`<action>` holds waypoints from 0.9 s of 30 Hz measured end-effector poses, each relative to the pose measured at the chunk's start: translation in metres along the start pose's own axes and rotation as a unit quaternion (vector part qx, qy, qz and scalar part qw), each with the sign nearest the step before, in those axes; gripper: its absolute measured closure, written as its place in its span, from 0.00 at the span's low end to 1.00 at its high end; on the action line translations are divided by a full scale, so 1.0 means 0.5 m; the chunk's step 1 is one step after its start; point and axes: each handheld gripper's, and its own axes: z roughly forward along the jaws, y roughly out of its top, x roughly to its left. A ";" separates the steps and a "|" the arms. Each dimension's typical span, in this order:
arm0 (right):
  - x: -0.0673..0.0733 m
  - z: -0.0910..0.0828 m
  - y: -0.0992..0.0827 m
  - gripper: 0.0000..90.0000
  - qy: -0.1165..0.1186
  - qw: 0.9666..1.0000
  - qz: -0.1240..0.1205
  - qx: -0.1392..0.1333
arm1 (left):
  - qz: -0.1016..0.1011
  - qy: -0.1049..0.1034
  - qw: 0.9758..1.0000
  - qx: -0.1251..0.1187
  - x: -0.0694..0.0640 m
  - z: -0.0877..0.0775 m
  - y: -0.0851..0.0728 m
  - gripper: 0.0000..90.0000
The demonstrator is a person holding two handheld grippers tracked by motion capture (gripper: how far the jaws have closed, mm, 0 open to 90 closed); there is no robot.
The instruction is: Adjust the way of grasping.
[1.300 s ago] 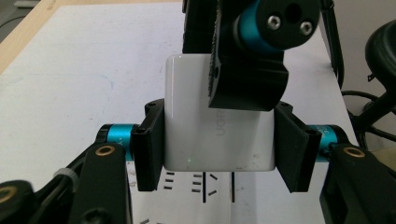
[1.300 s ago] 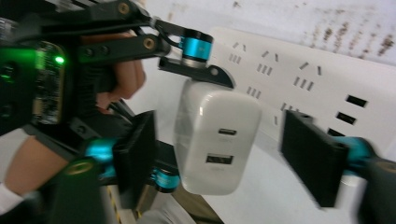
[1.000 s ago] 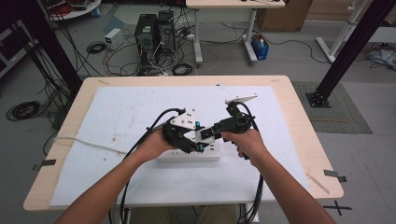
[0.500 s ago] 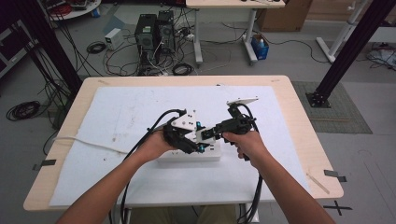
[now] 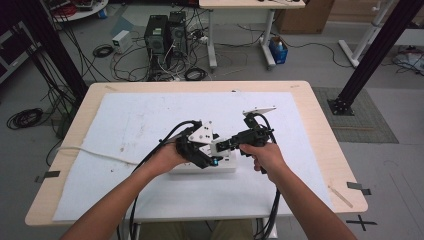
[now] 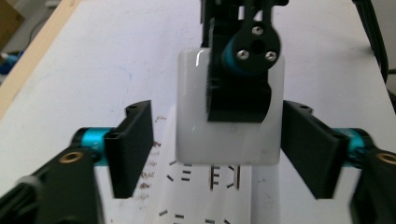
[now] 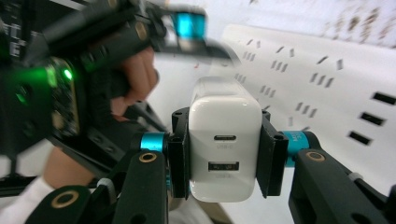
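One white power strip lies on the white sheet that covers the wooden table, near the person's edge, and one white USB charger is held just above it. The charger shows two ports on its face, one small oval port over one wider rectangular port. The right gripper is clenched on this charger, one black jaw pressed flat against each of its sides, so the jaws stand only as far apart as the charger is wide. In the left gripper view, the charger hangs over the strip's socket slots, with the right gripper's jaw on top of it. The left gripper is spread wide, its two jaws standing on either side of the charger; a clear gap shows beside one jaw, and the other jaw sits close to the charger's edge, where contact cannot be judged. In the high view both hands meet over the strip, left hand and right hand.
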 end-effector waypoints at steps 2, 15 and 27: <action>-0.002 -0.004 -0.002 0.69 -0.012 1.000 -0.004 -0.007 | -0.013 -0.001 1.000 0.002 0.005 -0.006 -0.004 0.28; -0.014 -0.059 -0.005 0.69 -0.072 0.995 -0.062 -0.042 | -0.103 -0.014 0.991 0.088 0.042 -0.065 -0.057 0.20; 0.036 -0.108 0.022 0.69 -0.169 0.977 -0.132 0.006 | -0.159 -0.029 0.968 0.190 0.075 -0.160 -0.118 0.20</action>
